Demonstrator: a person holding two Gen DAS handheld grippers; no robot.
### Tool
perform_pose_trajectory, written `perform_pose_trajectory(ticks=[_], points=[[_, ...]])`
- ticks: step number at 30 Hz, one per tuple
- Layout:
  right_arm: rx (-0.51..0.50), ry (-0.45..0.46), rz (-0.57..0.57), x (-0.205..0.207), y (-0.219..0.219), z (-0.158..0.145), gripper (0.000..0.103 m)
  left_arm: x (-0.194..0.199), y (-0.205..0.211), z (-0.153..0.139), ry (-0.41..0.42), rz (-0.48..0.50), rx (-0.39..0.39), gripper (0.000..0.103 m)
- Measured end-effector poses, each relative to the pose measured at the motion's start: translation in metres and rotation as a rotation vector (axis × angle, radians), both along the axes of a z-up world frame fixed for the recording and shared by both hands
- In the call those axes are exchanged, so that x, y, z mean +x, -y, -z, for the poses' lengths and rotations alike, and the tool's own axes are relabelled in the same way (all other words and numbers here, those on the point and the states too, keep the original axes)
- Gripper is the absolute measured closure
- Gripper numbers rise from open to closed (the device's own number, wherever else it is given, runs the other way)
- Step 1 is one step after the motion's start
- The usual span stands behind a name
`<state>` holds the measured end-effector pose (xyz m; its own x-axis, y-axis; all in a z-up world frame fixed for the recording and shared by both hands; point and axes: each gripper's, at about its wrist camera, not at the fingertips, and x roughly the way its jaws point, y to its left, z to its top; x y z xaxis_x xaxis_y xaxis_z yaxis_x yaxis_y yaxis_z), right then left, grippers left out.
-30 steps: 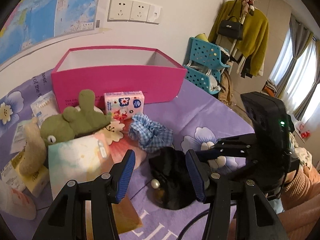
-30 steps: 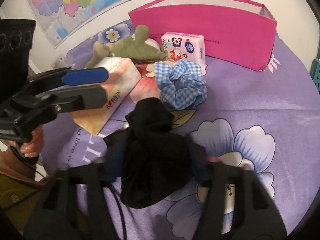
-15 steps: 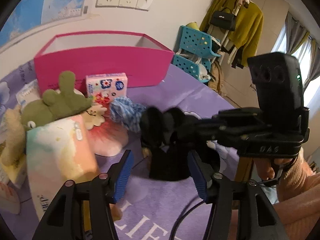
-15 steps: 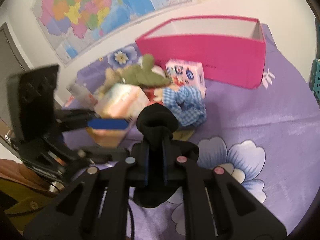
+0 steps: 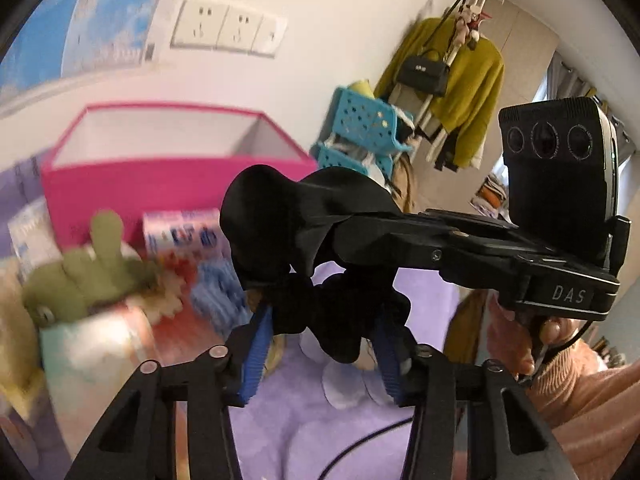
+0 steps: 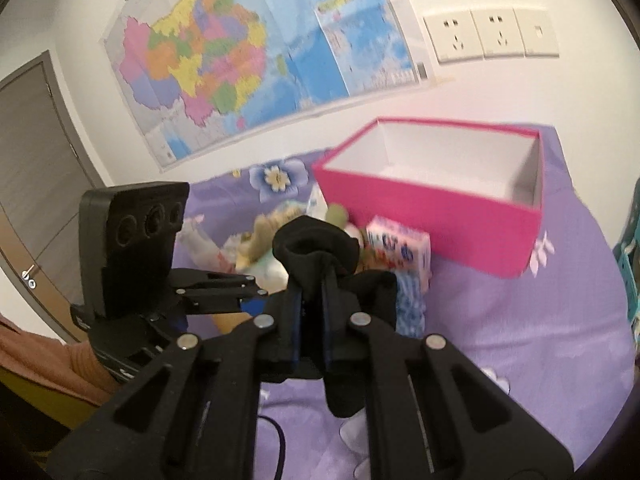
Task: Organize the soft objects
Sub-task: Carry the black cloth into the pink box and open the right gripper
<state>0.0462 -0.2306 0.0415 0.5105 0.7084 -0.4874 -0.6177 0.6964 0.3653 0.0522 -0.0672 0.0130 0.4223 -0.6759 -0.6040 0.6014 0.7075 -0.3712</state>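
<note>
- Cloth: the black soft cloth (image 6: 316, 248) is clamped in my right gripper (image 6: 312, 312); its 2 jaws are pressed almost together on a thin neck of the fabric. 1 second ago this cloth lay on the purple blanket (image 6: 520, 320) between my spread right fingers; now it hangs in the air, above the blanket.
- The top of the cloth puffs out beyond my right fingertips, and the rest hangs down under them.
- My left gripper (image 5: 320, 344) stands under the cloth, and its jaws have just been closing. The lower folds of the cloth hang between the 2 blue pads (image 5: 256, 344). I cannot tell if the pads press on the fabric or only stand beside it.
- 1 second ago my left jaws were near the blanket with the cloth lying in front of them; now the right gripper crosses this view from the right, at the height of the pink box (image 5: 168, 184).
- The pink box is open at the top and I see nothing in it; it stands behind the other things, apart from the cloth.
- The green plush toy (image 5: 84, 276), the tissue pack (image 6: 400, 252) and the blue checked scrunchie (image 5: 216, 292) lie in front of the box as before, blurred now.
</note>
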Motion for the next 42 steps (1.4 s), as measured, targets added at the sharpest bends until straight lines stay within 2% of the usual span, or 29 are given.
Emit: perform_pose_trajectory(ticks=[8, 17, 24, 30, 34, 36, 37, 40, 42], points=[[0.043, 0.036, 0.002, 0.025, 0.003, -0.016, 0.093, 0.021, -0.002, -0.023, 0.073, -0.038, 0.001, 0.077], [0.065, 0.081, 0.046, 0.067, 0.010, -0.041, 0.093, 0.075, 0.011, -0.051, 0.119, -0.082, 0.023, 0.081], [0.099, 0.064, 0.093, 0.115, 0.017, -0.051, 0.093, 0.120, 0.020, -0.060, 0.093, -0.114, 0.015, 0.081], [0.065, 0.038, 0.140, 0.151, 0.014, -0.044, 0.092, 0.151, 0.027, -0.054, 0.055, -0.155, 0.036, 0.081], [0.053, -0.016, 0.168, 0.174, 0.013, -0.030, 0.085, 0.165, 0.033, -0.047, 0.042, -0.204, 0.087, 0.081], [0.003, -0.043, 0.217, 0.185, 0.011, -0.019, 0.080, 0.171, 0.032, -0.040, 0.025, -0.239, 0.113, 0.080], [-0.021, -0.056, 0.238, 0.189, 0.010, -0.013, 0.071, 0.171, 0.029, -0.038, 0.020, -0.250, 0.123, 0.077], [-0.050, -0.077, 0.287, 0.190, 0.011, -0.003, 0.065, 0.163, 0.017, -0.035, 0.020, -0.272, 0.132, 0.066], [-0.046, -0.059, 0.300, 0.181, 0.013, -0.004, 0.063, 0.152, 0.006, -0.038, 0.026, -0.277, 0.120, 0.062]])
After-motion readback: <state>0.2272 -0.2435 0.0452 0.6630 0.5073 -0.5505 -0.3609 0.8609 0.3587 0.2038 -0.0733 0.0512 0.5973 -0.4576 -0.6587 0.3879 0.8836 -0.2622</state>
